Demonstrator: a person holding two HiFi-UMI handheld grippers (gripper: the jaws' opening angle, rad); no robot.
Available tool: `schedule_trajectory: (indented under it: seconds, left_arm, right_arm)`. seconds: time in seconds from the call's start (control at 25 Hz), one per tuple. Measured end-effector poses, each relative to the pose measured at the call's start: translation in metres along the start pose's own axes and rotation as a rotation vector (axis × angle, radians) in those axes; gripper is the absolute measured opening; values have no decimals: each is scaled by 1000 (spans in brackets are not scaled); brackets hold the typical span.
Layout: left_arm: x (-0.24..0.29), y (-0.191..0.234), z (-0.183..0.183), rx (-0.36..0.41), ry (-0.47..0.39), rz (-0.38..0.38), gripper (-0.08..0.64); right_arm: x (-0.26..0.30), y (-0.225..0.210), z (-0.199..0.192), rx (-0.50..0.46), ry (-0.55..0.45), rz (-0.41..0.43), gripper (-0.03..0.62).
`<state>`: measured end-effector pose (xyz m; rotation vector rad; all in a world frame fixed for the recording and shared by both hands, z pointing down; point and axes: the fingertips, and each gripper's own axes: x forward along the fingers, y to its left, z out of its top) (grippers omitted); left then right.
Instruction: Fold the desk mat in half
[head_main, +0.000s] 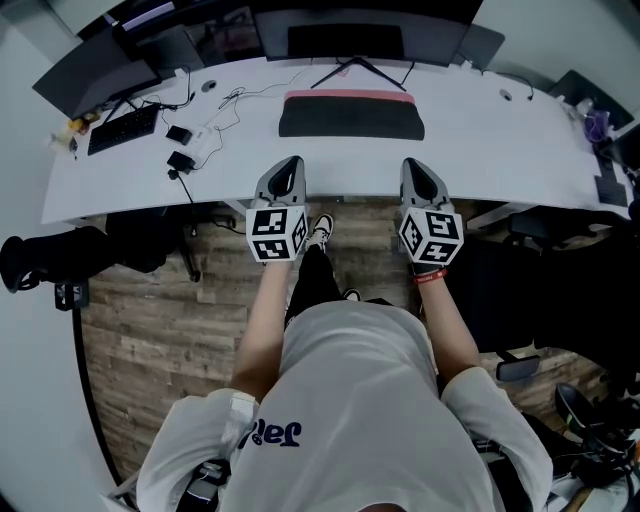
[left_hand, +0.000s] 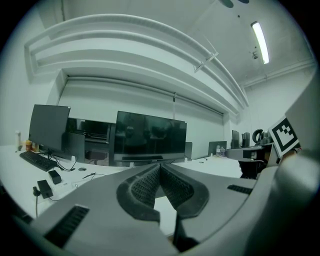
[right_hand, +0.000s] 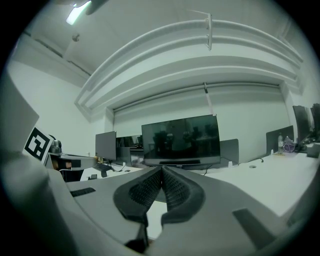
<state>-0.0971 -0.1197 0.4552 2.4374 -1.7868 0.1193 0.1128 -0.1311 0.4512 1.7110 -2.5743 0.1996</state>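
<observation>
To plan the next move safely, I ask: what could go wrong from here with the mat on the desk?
1. The left tongs and the right tongs are both shut and empty; unless they open first, they may only push the desk mat instead of gripping it.
2. The legs of the monitor stand lie close behind the mat; a pushed mat could bump them.
</observation>
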Motion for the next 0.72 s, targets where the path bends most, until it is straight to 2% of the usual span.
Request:
schedule_trajectory:
  seconds: [0.32, 0.48, 0.6, 0.72]
  left_arm:
    - [-6, -6, -11, -6, 17, -14, 20]
    - [-6, -19, -33, -14, 75, -68, 20]
    - [-5, -38, -80, 25, 209, -157, 20]
    - [-16, -49, -157, 95, 443, -277, 21]
  right_arm:
    - [-11, -1, -8, -7, 15, 3, 14]
    - [-18, 0, -14, -17, 37, 32, 14]
    - [-22, 0, -27, -51, 88, 100, 14]
    - [-22, 13, -48, -134, 168, 236, 14]
